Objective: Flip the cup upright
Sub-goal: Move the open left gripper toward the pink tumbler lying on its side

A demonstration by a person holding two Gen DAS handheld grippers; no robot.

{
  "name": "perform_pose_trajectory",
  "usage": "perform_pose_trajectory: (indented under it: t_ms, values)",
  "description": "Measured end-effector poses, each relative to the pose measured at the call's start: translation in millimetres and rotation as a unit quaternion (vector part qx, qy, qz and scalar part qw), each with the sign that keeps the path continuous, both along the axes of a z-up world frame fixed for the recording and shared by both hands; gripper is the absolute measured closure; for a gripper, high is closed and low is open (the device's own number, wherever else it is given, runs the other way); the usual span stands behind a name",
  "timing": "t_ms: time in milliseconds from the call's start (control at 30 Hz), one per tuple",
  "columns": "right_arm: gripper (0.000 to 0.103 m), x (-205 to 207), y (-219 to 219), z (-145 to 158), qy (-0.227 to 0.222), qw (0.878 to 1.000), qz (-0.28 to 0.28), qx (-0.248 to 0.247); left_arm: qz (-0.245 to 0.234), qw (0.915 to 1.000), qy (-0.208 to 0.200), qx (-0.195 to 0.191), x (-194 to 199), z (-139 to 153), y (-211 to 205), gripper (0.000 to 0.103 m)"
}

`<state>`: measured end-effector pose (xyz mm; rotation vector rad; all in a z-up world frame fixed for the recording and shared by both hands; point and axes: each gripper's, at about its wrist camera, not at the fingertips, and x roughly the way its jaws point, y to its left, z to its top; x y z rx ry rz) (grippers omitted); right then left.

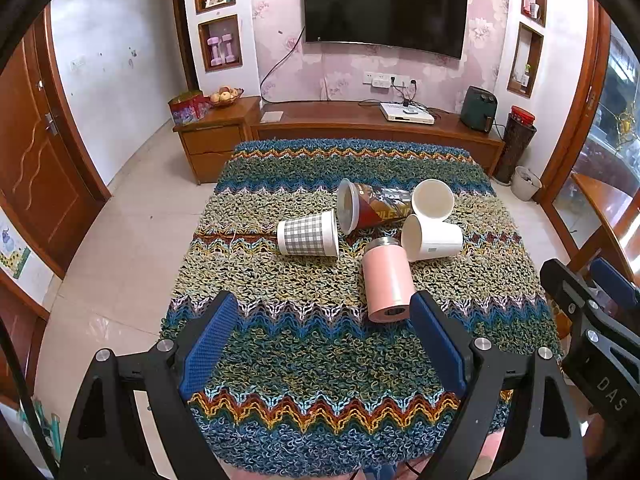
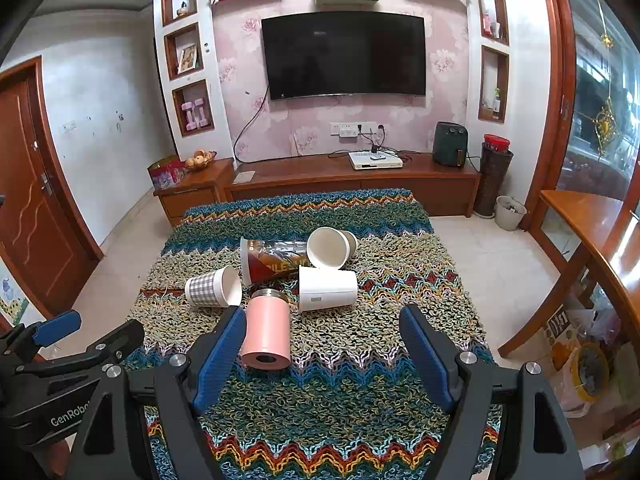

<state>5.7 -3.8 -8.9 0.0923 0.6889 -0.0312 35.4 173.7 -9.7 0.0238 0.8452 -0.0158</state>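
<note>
Five cups lie toppled mid-rug [image 1: 304,360] — pink one [image 1: 387,280] nearest, checked cup [image 1: 308,234] leftward — while left gripper [image 1: 324,344] and right gripper [image 2: 324,354] hover, jaws apart, empty

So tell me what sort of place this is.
Most likely a home living room: a black curved television hangs on pink floral wallpaper above a long wooden media cabinet, with a wicker fruit basket on a side cabinet. Tipped cups lie on a colourful zigzag woven table cover.

A home living room. A wall-mounted television [image 2: 346,54] hangs on floral wallpaper [image 2: 446,64] above a wooden media cabinet [image 2: 352,184]. A fruit bowl [image 2: 199,160] stands nearby.
</note>
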Motion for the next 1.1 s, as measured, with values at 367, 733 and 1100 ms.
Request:
perform_pose_trajectory:
  t_ms: [367,733,1100]
  values:
    - [0.024,2,-1,0,0.003,1.0,-0.001,0.002,0.003,1.0,0.003,0.0,3,1,2,0.013]
    - [0.024,15,-1,-13,0.022,1.0,-0.001,0.002,0.007,0.9998,0.016,0.002,13,-13,3,0.013]
    - [0.024,42,0,-40,0.06,0.998,0.0,-0.001,0.007,0.9975,0.07,-0.002,51,-52,1,0.013]
